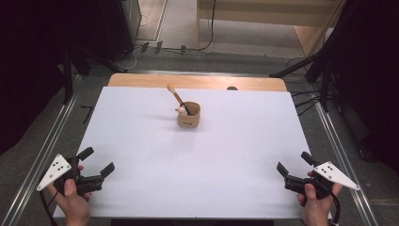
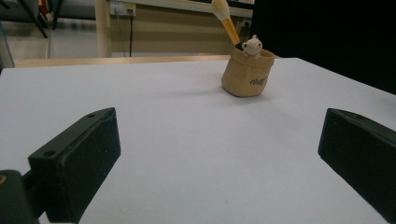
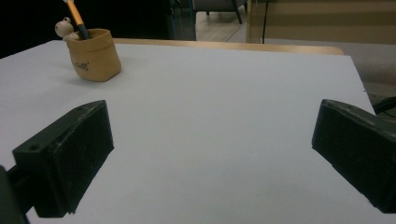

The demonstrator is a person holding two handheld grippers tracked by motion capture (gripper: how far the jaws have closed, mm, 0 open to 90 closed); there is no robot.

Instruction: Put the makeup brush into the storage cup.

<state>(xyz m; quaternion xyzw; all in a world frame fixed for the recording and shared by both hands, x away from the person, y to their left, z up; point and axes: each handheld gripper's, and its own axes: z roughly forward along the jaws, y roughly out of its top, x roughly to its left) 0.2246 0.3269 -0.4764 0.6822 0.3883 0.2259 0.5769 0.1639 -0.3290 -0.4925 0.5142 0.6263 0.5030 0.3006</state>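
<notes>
In the high view we see a small tan holder (image 1: 188, 115) shaped like a little sack, standing upright on the white table surface (image 1: 197, 155) just above the centre of the frame. Inside it a brush (image 1: 177, 97) with an orange handle leans toward the upper left, its pale tip well above the rim, and a small cream bear figure (image 1: 181, 111) peeks over the left edge of the rim. In the left gripper view the holder (image 2: 247, 73) sits in the upper middle with the bear (image 2: 252, 46) and brush (image 2: 225, 21) rising from it. We hold the left gripper (image 1: 99, 162) at the lower left of the high view and the right gripper (image 1: 294, 164) at the lower right, both with jaws spread wide and nothing between them, well apart from the holder.
</notes>
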